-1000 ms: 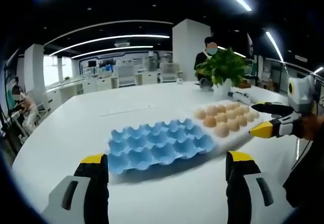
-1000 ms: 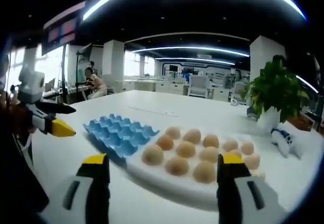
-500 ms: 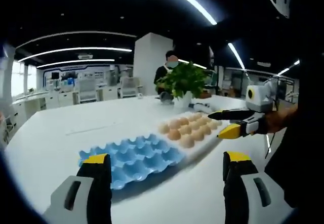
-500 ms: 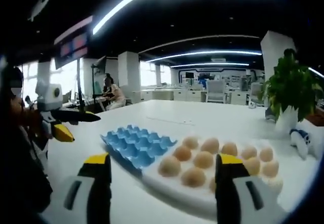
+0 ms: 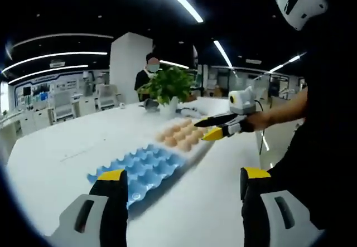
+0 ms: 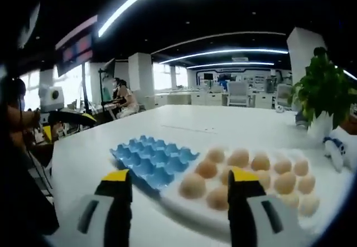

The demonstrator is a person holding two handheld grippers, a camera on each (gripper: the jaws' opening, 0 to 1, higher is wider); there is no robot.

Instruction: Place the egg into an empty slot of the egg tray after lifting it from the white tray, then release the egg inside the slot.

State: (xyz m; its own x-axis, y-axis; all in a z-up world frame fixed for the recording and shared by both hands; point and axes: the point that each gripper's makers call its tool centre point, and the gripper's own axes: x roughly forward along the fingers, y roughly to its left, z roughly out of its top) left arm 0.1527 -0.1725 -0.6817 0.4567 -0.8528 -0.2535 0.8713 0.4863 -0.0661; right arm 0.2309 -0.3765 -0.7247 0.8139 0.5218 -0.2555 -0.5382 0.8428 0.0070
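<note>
Right gripper view: right gripper point(image 6: 179, 181) jaws apart, empty, over white tray point(image 6: 223, 220) near edge; blue egg tray point(image 6: 150, 156) touching its left. Left gripper point(image 5: 179, 181) jaws apart, bare table point(image 5: 206, 202) beneath.

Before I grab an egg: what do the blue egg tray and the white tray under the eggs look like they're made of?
The blue egg tray looks like moulded pulp or thin formed plastic: matte, evenly blue, with soft-edged peaked cups. Too blurred to settle which. The white tray looks like smooth plastic or foam: plain white with a thick rounded rim and no visible texture. The eggs show a matte tan shell, real or imitation.
</note>
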